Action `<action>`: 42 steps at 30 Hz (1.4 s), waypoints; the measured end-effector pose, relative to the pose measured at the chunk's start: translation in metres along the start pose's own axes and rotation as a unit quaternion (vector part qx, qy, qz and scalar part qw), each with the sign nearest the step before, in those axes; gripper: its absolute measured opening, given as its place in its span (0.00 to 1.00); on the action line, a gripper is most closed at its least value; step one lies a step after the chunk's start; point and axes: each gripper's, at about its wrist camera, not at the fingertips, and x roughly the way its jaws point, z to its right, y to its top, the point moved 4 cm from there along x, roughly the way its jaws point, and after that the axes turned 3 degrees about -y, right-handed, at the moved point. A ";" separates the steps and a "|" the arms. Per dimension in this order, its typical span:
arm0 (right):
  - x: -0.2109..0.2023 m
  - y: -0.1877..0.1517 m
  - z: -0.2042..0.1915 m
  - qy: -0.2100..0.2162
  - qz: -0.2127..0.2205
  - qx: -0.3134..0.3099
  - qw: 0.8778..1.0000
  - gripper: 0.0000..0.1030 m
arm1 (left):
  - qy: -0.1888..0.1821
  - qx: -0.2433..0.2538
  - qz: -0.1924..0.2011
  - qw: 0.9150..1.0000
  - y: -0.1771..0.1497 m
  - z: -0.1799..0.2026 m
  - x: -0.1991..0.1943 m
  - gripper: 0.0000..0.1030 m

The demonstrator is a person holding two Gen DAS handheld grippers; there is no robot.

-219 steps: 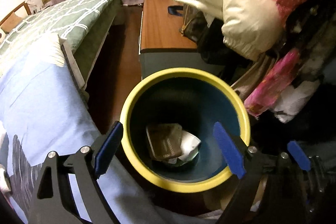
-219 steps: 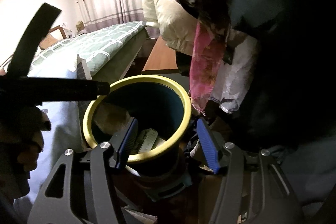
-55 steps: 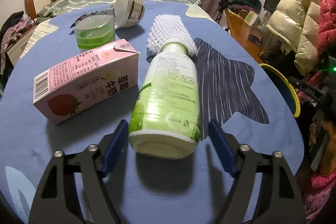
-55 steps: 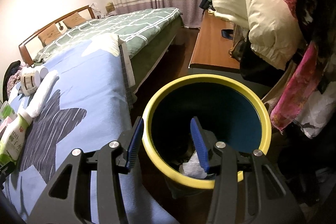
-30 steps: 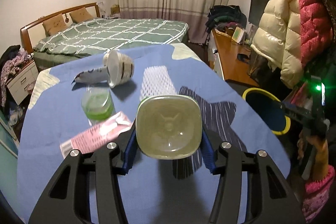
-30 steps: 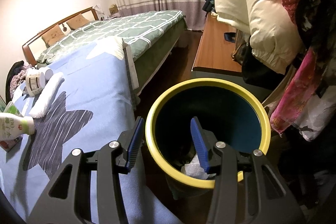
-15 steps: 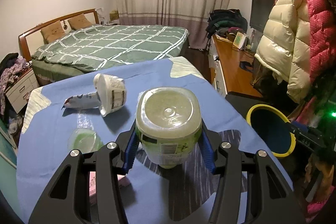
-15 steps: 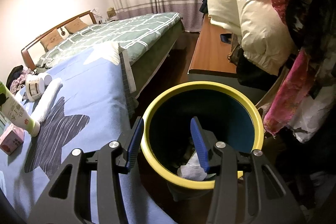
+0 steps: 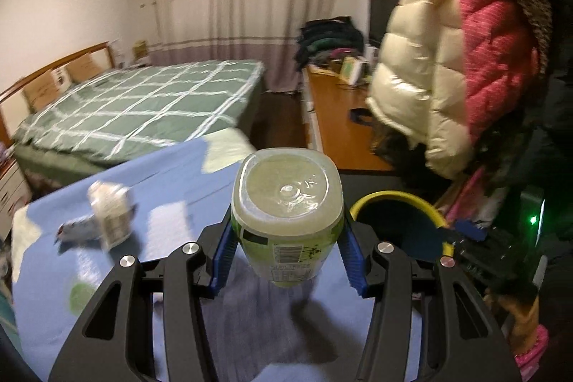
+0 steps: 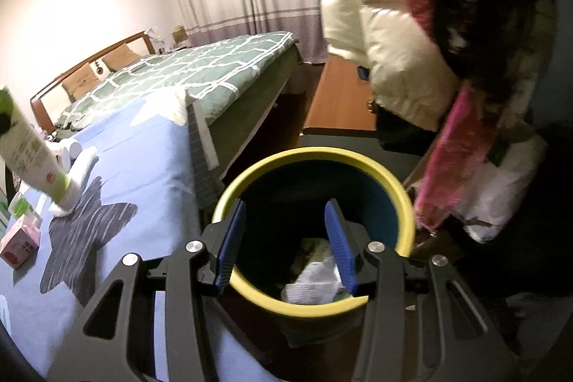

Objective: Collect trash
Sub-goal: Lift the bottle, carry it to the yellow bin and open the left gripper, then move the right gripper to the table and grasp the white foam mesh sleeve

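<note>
Green bottle lifted above the blue bed, bin waiting to the right.
The left gripper (image 9: 286, 253) pinches the green bottle (image 9: 286, 213) between its blue pads, base toward the camera, above the blue-covered bed (image 9: 172, 174). The right gripper (image 10: 286, 246) grips the near rim of the yellow-rimmed bin (image 10: 386, 181), one finger inside, one outside; crumpled white paper (image 10: 315, 278) lies inside. A pink carton (image 10: 19, 242) rests far left.
</note>
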 end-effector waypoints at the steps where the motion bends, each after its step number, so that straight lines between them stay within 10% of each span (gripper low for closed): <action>1: -0.002 -0.001 0.006 -0.005 0.002 0.003 1.000 0.43 | -0.012 0.006 -0.001 1.000 0.006 0.013 0.008 0.50; 20: -0.002 -0.019 0.058 -0.022 -0.008 0.041 0.999 0.50 | -0.088 0.045 -0.096 0.990 -0.011 0.153 0.165 0.50; 22: -0.002 -0.020 0.059 -0.025 -0.008 0.041 0.999 0.50 | -0.082 0.039 -0.099 0.991 -0.016 0.152 0.169 0.67; 34: 0.001 -0.019 0.020 -0.005 -0.018 0.007 1.000 0.52 | 0.001 -0.042 -0.015 0.999 -0.018 0.052 0.065 0.89; 42: 0.004 -0.002 -0.072 0.046 -0.021 -0.059 0.997 0.54 | 0.124 -0.140 0.006 0.982 -0.088 -0.075 -0.039 0.90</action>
